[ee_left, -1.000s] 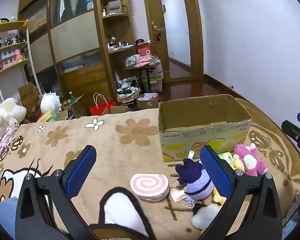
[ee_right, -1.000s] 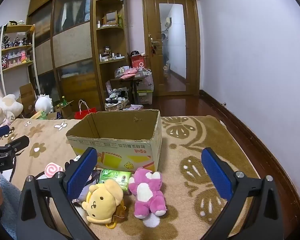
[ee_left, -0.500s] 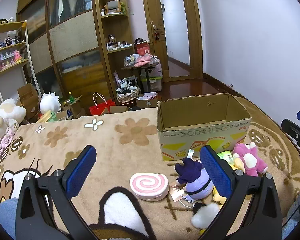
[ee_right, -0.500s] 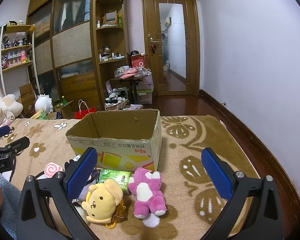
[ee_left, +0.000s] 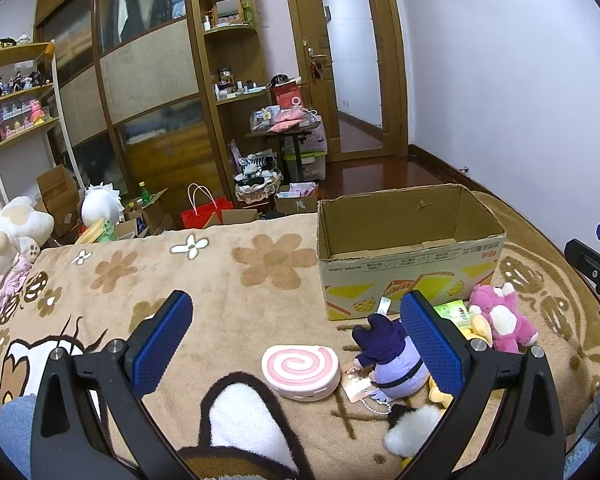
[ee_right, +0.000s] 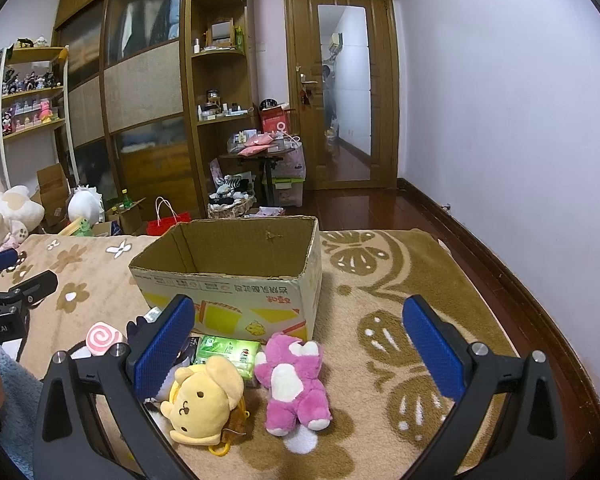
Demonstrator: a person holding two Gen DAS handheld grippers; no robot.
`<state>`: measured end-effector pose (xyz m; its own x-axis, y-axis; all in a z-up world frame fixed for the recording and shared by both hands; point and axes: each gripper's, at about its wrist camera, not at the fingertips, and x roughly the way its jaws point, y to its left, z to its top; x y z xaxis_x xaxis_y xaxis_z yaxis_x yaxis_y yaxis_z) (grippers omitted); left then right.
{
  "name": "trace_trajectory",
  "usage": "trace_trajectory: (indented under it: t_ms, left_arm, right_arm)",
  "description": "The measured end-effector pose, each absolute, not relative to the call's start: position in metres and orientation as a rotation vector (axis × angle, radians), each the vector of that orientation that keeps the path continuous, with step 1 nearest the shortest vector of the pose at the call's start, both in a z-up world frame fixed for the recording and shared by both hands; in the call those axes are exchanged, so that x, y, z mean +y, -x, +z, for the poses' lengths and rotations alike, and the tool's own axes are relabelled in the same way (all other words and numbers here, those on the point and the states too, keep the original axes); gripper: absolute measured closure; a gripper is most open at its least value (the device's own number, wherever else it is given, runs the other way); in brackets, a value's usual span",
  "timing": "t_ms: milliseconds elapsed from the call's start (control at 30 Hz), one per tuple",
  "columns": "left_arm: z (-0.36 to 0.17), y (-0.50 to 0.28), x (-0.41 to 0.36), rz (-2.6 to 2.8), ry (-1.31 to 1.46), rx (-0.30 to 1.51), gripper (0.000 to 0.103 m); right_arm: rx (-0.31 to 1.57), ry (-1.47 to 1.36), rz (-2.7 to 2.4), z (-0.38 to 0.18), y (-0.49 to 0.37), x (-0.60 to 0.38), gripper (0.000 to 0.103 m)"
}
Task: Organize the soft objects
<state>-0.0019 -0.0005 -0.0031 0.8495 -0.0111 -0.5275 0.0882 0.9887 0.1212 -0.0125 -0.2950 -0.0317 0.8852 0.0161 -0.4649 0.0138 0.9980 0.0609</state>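
Note:
An open, empty cardboard box (ee_left: 410,258) (ee_right: 236,292) stands on the patterned blanket. In front of it lie a pink swirl roll cushion (ee_left: 300,366) (ee_right: 102,338), a purple-hatted plush (ee_left: 390,354), a yellow dog plush (ee_right: 204,398), a pink bear plush (ee_right: 294,384) (ee_left: 500,322) and a green packet (ee_right: 228,352). My left gripper (ee_left: 298,346) is open and empty, hovering above the roll cushion. My right gripper (ee_right: 298,354) is open and empty, above the yellow and pink plushes.
Large plush toys (ee_left: 8,232) sit at the blanket's left edge. Beyond the blanket are boxes, a red bag (ee_left: 204,214), a cluttered small table (ee_left: 288,132), wooden wardrobes and a door. A white wall runs along the right.

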Motion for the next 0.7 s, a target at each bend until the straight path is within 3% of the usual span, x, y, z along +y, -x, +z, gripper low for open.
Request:
trace_trajectory:
  t_ms: [700]
  left_arm:
    - [-0.004, 0.0023, -0.0001, -0.055, -0.148, 0.559, 0.0]
  right_arm:
    - [0.487, -0.064, -0.004, -0.0304, 0.0127, -0.295, 0.0]
